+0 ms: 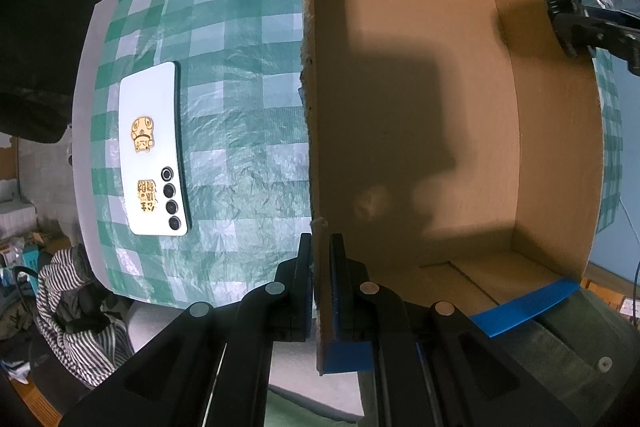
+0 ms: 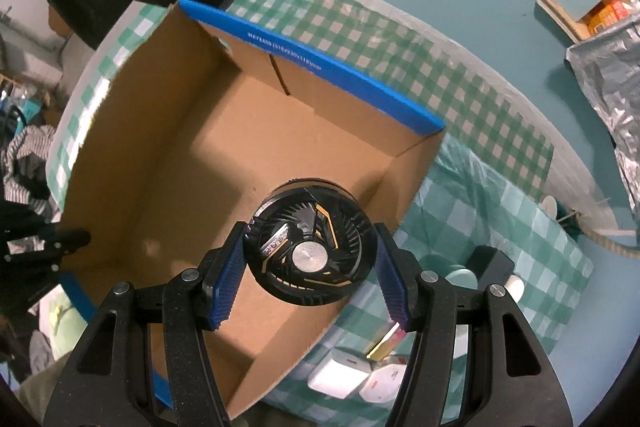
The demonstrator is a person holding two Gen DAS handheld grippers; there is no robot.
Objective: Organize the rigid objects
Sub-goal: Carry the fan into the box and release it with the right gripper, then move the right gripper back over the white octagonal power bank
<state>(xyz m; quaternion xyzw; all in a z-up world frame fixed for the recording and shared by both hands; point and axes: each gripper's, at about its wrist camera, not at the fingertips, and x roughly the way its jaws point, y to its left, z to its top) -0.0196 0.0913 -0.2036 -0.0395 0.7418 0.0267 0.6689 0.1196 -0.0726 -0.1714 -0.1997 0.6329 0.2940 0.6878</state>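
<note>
An open brown cardboard box [image 1: 440, 99] with blue rims stands on a green checked tablecloth, and nothing lies in it. My left gripper [image 1: 320, 239] is shut on the box's near left wall, one finger inside and one outside. My right gripper [image 2: 310, 227] is shut on a round black cooling fan [image 2: 310, 259] with a silver hub, held over the box [image 2: 180, 167] close to its right wall. In the left wrist view the fan [image 1: 562, 3] shows above the box's far right rim. A white phone [image 1: 154, 151] lies face down on the cloth, left of the box.
Right of the box lie white chargers [image 2: 348, 379], a black adapter [image 2: 490, 263] and a white cup [image 2: 550, 205]. A foil bag [image 2: 612, 79] sits beyond the table. Striped clothing [image 1: 80, 307] lies below the table's left edge.
</note>
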